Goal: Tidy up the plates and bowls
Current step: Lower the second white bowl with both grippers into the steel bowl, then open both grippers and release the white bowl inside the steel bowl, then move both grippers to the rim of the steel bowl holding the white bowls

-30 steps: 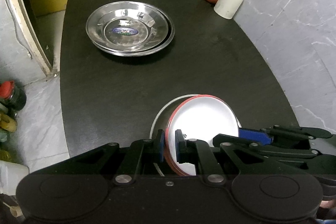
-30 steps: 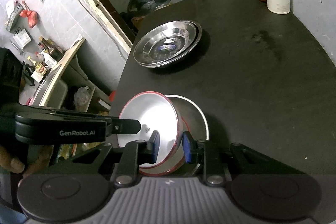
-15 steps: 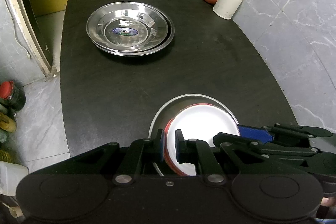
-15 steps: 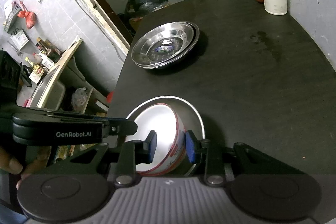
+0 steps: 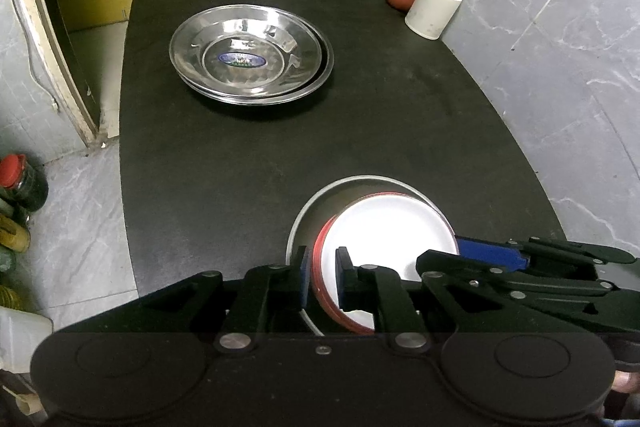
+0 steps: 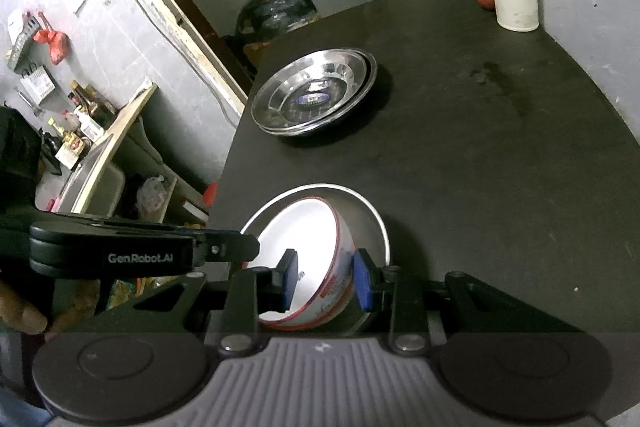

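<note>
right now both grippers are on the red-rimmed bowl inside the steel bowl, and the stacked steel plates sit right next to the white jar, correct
Not quite. The stacked steel plates stand well apart from the white jar, with bare table between them, as the left wrist view shows. The rest holds: left gripper and right gripper both bracket the red-rimmed bowl inside the steel bowl.

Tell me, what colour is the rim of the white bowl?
Red. The bowl rim shows best in the left wrist view.

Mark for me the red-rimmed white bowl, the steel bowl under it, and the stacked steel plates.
Red-rimmed white bowl (image 5: 384, 231): left wrist view, white inner surface.
Larger steel bowl beneath it (image 6: 362, 223): right wrist view, inner wall right of the white bowl.
Stacked shiny steel plates (image 5: 248, 61): left wrist view, top plate's centre label.
</note>
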Action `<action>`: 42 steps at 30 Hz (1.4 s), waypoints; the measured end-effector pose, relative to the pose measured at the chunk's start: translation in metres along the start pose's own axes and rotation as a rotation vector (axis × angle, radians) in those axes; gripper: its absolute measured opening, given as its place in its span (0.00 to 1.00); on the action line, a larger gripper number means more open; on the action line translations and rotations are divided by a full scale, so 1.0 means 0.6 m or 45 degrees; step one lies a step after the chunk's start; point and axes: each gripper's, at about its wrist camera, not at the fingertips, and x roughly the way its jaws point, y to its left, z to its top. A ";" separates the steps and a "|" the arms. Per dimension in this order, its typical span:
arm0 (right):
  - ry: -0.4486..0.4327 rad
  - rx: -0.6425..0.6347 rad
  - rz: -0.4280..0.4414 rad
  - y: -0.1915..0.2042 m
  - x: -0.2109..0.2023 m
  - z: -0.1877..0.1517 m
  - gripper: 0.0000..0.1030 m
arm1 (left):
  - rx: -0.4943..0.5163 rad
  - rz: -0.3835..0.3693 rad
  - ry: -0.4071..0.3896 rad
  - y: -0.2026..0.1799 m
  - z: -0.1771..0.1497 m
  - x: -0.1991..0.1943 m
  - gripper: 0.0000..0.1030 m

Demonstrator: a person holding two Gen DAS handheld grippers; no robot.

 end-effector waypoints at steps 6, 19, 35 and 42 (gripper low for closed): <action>-0.060 0.036 -0.013 -0.007 -0.016 -0.004 0.37 | 0.012 0.005 -0.024 -0.001 0.001 -0.010 0.21; -0.166 0.259 -0.157 -0.060 -0.039 -0.014 0.89 | -0.022 0.072 -0.139 0.024 0.009 -0.044 0.69; -0.093 0.151 -0.359 -0.070 -0.036 -0.015 1.00 | -0.196 0.198 -0.184 0.093 -0.021 -0.029 0.99; -0.046 -0.054 -0.409 -0.041 -0.033 -0.024 1.00 | 0.023 0.280 -0.180 0.062 -0.043 -0.014 0.99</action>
